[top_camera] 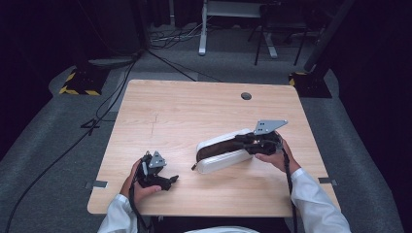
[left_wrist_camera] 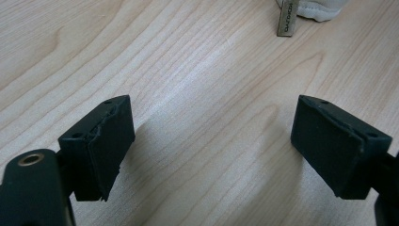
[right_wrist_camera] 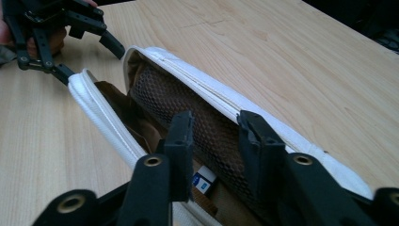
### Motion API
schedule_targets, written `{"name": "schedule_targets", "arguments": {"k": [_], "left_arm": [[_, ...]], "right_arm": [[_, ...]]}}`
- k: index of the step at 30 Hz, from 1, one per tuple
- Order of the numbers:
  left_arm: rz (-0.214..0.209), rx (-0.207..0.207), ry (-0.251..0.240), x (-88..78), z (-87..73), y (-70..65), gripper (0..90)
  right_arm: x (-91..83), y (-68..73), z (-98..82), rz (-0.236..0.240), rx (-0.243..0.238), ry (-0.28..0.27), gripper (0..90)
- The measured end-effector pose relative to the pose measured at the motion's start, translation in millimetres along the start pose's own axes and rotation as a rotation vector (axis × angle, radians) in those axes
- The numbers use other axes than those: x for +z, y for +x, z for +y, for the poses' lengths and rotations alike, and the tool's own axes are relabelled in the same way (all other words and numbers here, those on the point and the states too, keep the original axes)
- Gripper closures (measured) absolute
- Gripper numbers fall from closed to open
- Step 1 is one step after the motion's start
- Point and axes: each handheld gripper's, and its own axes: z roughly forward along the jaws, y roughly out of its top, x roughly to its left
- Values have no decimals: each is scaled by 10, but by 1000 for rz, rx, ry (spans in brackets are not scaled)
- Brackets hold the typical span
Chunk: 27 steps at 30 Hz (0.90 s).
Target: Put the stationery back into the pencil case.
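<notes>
A white zippered pouch (top_camera: pixel 221 154) lies unzipped near the middle of a wooden desk (top_camera: pixel 194 107), its brown lining and mesh pocket (right_wrist_camera: pixel 188 108) exposed. Inside, a small white-and-blue item (right_wrist_camera: pixel 203 181) sits half hidden behind the right gripper (right_wrist_camera: pixel 214 141), whose fingers reach into the opening, slightly apart and clamped on nothing visible. The left gripper (left_wrist_camera: pixel 211 150) rests on bare desk nearby, fingers spread wide, the pouch's zipper tag (left_wrist_camera: pixel 288 19) cut off beyond.
</notes>
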Motion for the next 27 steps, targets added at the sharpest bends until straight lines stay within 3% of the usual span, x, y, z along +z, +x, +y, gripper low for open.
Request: {"name": "schedule_targets", "arguments": {"k": [10,20,27], "left_arm": [[0,1,0,0,0,1,144],[0,0,0,0,0,0,144],[0,0,0,0,0,0,144]], "right_arm": [[-78,-13,-1,-31,5,12,532],[-212,-20,15,-125,9,41,379],[-297,-10,1,-162,2,56,343]]}}
